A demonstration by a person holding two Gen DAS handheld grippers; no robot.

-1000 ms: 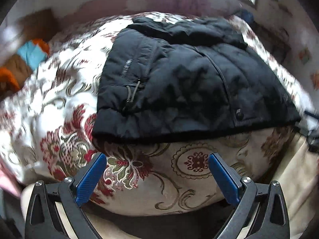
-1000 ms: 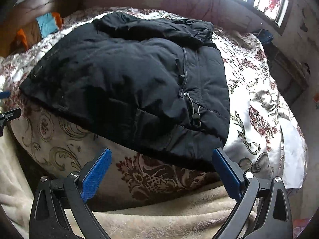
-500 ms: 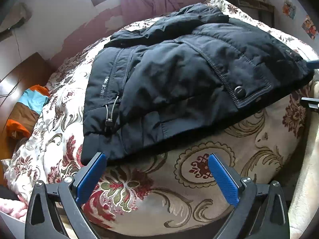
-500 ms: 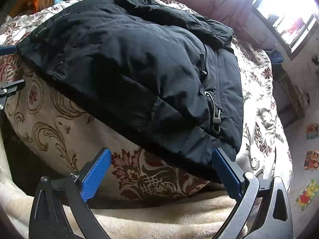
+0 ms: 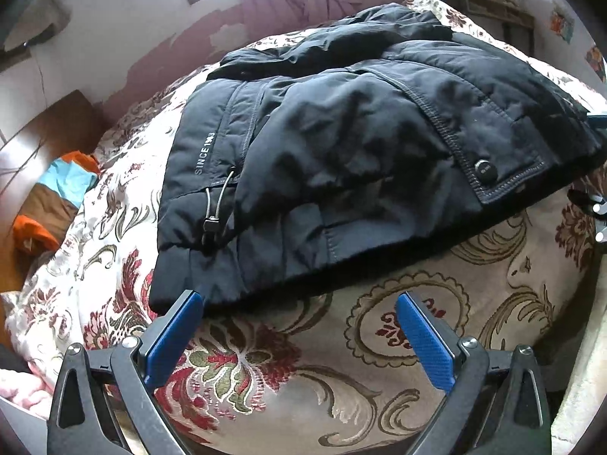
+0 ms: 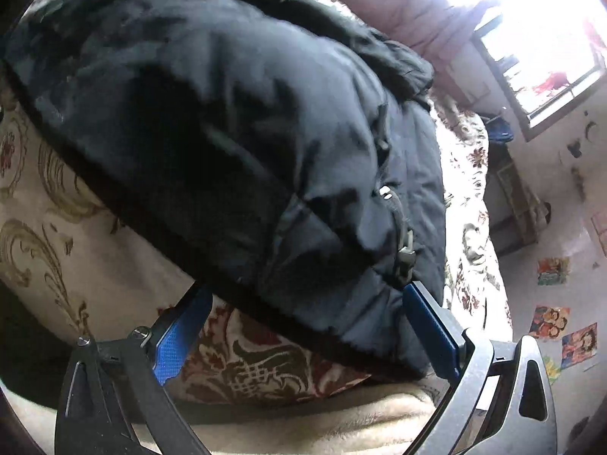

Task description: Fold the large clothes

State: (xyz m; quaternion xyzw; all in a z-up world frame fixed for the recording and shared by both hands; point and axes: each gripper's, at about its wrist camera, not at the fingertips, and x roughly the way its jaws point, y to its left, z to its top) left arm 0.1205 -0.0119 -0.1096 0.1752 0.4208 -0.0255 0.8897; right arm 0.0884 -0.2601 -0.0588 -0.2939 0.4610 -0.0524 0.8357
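Observation:
A large black padded jacket [image 5: 341, 159] lies spread on a floral bedspread [image 5: 265, 360], hem toward me, with a snap button [image 5: 485, 171] and a drawcord toggle [image 5: 211, 225] near the hem. My left gripper [image 5: 299, 305] is open, its left blue finger [image 5: 174, 331] touching the jacket's left hem corner. In the right wrist view the jacket [image 6: 235, 132] fills the frame. My right gripper [image 6: 303, 299] is open, its jaws on either side of the right hem corner, with the hem between them.
A wooden headboard [image 5: 45, 129] and orange, teal and brown folded clothes [image 5: 49, 197] lie at the far left. A window [image 6: 538, 60] and a wall with stickers [image 6: 550, 318] stand at the right. A beige blanket [image 6: 303, 424] lies under the bed edge.
Both grippers have moved in toward the jacket's hem. The left finger now reaches the left corner. The right jaws now stand on either side of the right corner. Both remain open.

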